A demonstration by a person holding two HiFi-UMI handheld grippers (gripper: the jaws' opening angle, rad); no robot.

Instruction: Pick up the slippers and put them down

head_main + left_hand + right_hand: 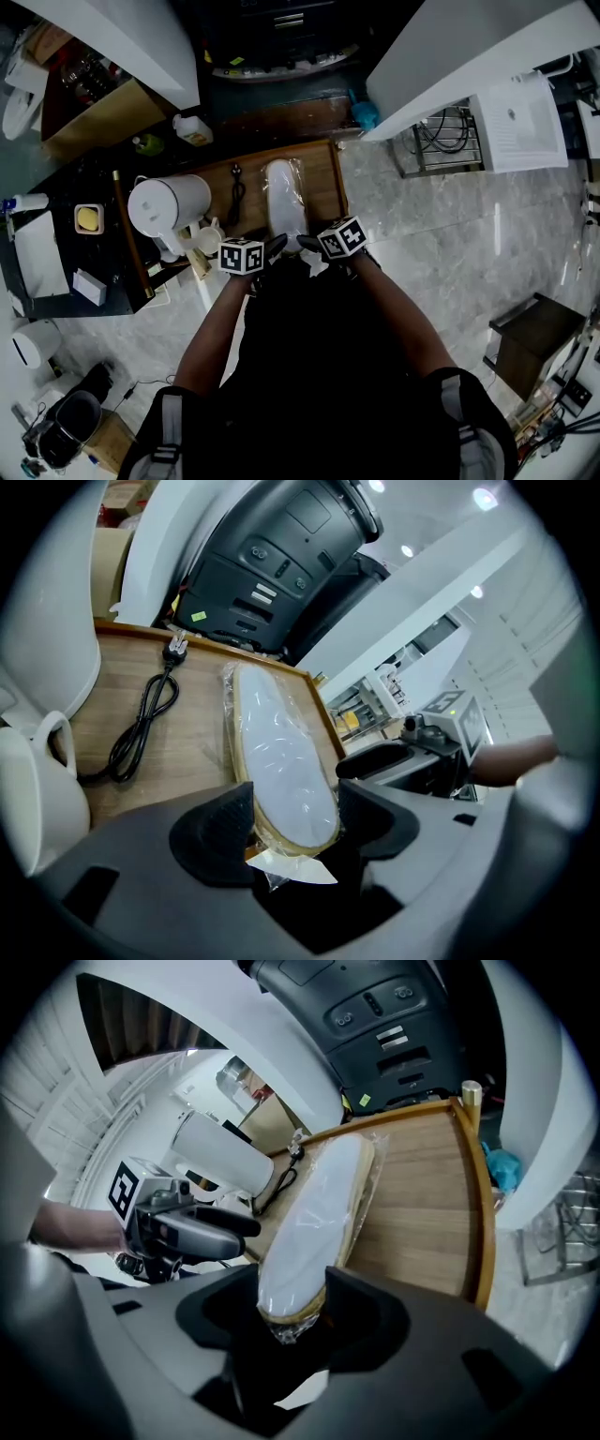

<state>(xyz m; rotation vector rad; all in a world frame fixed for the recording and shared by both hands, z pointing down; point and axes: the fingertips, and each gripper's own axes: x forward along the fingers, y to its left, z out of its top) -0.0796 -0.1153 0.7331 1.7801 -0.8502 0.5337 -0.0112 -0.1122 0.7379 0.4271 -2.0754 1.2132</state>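
The left gripper has its jaws spread wide, and the near end of the slippers shows in the gap between them, with a loose flap of clear wrapper poking into the gap; the pads sit right beside the tan edges without clamping them. The right gripper is wide open too, the same near end and its crumpled plastic tip showing in the gap between its jaws, nothing held. In the head view both grippers sit side by side at centre frame, their marker cubes uppermost, pointing at that near end from either side. The slippers are a white-soled, tan-rimmed pack sealed in clear plastic, lying flat and lengthwise on the wooden tray, toes toward the top of the frame. On the same tray, just left of the pack in the left gripper view, lies a coiled black cable with its plug at the far rim. Further left stands a white kettle. Beyond the tray's far rim rises a black appliance with buttons. A blue object sits just off the tray's right corner, and grey marble floor fills the right of the head view.
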